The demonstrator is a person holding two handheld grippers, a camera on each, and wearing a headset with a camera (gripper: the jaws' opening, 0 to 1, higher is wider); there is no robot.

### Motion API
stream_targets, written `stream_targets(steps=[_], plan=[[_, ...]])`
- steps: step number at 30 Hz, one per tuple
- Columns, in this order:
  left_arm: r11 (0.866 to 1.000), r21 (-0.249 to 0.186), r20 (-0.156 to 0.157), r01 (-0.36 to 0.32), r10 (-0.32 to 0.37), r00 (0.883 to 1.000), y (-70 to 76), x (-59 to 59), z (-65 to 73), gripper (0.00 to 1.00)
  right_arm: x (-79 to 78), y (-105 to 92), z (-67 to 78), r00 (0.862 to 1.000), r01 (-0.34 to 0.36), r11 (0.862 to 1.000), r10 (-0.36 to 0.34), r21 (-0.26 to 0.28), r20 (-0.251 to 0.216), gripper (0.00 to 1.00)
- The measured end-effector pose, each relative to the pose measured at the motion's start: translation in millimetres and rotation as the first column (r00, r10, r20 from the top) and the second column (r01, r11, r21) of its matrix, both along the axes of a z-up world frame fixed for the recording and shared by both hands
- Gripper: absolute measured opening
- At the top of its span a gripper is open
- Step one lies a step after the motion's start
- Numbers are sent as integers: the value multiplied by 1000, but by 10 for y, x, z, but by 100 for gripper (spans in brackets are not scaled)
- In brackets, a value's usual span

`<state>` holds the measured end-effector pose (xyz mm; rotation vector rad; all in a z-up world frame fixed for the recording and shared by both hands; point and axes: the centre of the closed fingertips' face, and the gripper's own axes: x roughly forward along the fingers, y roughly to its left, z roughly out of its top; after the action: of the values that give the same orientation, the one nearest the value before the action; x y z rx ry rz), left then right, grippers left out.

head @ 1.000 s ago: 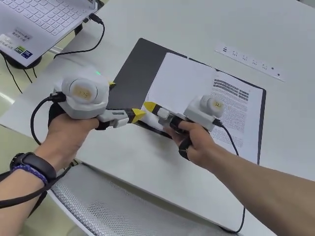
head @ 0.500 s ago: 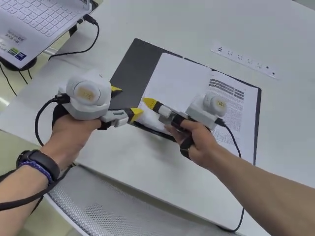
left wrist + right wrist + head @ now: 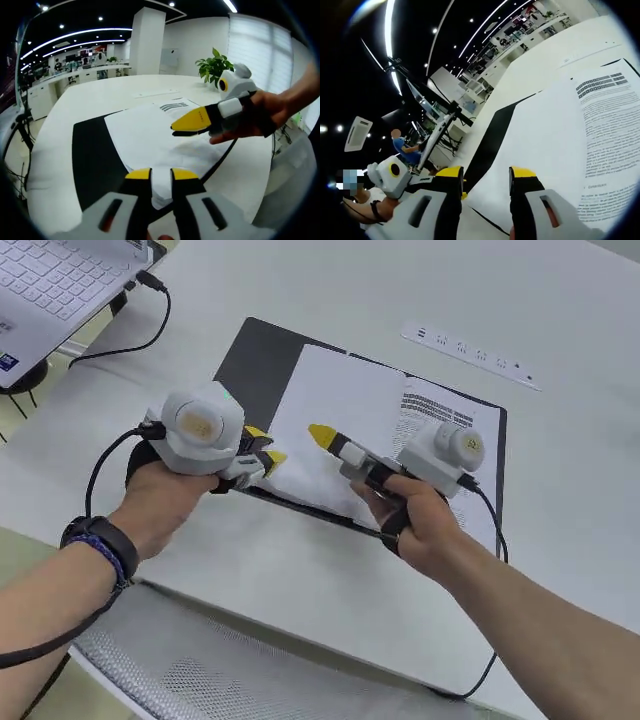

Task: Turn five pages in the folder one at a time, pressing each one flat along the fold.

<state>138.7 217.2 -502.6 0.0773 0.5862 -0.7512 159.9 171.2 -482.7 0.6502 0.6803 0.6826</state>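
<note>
**Left gripper closes in on the page corner**

Since a second ago, the left gripper has come in from beside the folder to the near corner of the loose white page. The right gripper has slid from that corner farther in over the sheet.

In the left gripper view its jaws stand nearly together, and the page corner appears pinched in the narrow gap between their yellow tips. The right gripper's jaws stand apart with nothing between them, and it hovers just above the page.

That page bows up a little and lies across the fold, its left part over the black inside cover. To its right a printed page lies flat.

The folder lies open on a white table. Beyond it is a white power strip. A laptop sits at the far left corner with a black cable trailing from it.
</note>
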Motion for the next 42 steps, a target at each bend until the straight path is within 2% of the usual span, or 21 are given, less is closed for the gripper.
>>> stream_targets(steps=[3, 9, 14, 15, 16, 19, 24, 28, 38, 42], plan=[[1000, 10, -14, 4, -4, 1000, -32, 16, -81, 9, -26, -87, 18, 1000, 13, 1000, -13, -7, 3, 35], [999, 30, -62, -11, 13, 998, -30, 15, -281, 3, -50, -244, 30, 1000, 28, 999, -28, -21, 6, 35], [996, 89, -114, -26, 37, 993, 44, -38, -501, 0, -19, -391, 14, 999, 44, 999, -44, -30, 0, 34], [996, 73, -100, -41, 48, 994, 47, -22, -470, 0, -7, -426, 15, 999, 46, 998, -46, -35, 2, 34], [996, 74, -115, -51, 59, 992, 55, -34, -473, 0, 3, -454, 13, 999, 48, 998, -48, -39, 3, 34], [994, 100, -103, -42, 53, 993, 46, -37, -468, 0, 41, -551, 2, 998, 55, 997, -54, -47, 8, 33], [994, 98, -120, -50, 62, 991, 58, -25, -475, 0, 114, -714, -42, 997, 73, 995, -72, -68, 18, 31], [992, 121, -123, -46, 60, 991, 42, -21, -472, 0, 204, -804, -45, 996, 90, 994, -88, -62, 28, 31], [989, 145, -131, -40, 59, 990, 45, -26, -481, 0, 329, -904, -152, 996, 86, 992, -82, -93, 42, 24], [988, 150, -127, -43, 62, 990, 44, -25, -482, 0, 394, -931, -210, 995, 96, 991, -93, -88, 41, 21]])
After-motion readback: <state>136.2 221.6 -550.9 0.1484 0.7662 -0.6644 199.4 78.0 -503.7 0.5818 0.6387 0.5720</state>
